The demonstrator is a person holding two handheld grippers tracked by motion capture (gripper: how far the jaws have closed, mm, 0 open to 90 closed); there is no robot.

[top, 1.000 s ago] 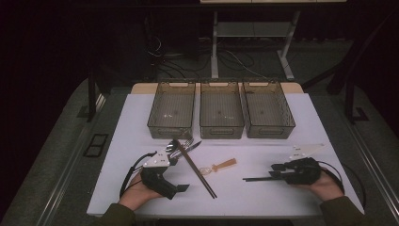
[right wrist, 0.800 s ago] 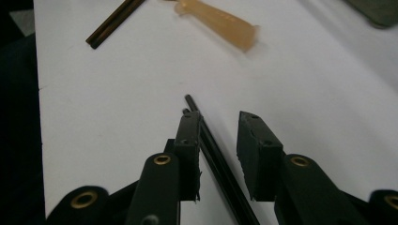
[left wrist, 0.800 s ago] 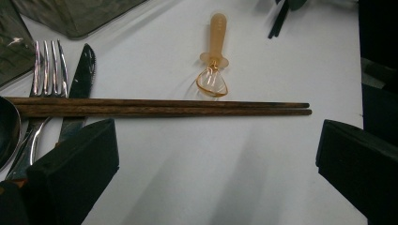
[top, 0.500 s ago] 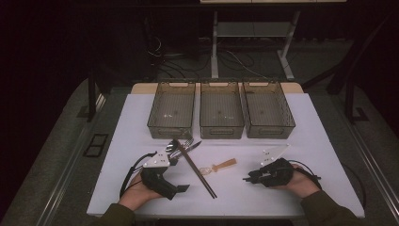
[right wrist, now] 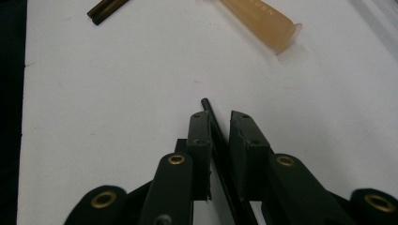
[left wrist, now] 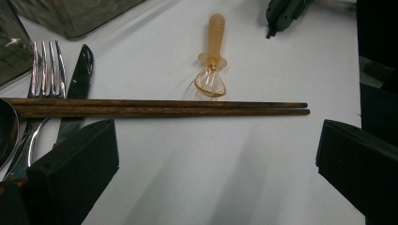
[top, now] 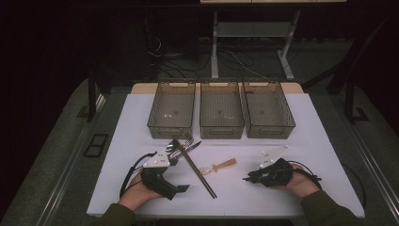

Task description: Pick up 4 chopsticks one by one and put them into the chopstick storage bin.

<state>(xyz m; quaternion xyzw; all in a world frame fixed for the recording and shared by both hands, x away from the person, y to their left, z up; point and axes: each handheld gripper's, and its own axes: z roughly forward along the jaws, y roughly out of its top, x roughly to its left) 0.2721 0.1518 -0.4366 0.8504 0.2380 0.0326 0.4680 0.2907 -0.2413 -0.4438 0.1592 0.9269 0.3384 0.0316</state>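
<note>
Between the right gripper's (right wrist: 220,117) fingers sits a thin black rod (right wrist: 220,145).

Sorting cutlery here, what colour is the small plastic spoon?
Translucent orange spoon, clearest in the left gripper view.

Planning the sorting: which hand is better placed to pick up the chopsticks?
Left. The left gripper stands wide open right before the chopsticks; the right gripper, jaws just closing with no cutlery between, lies farther off beyond the orange scoop.

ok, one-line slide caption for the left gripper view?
Open hand-held gripper facing wooden chopsticks laid across fork and knife.
</note>
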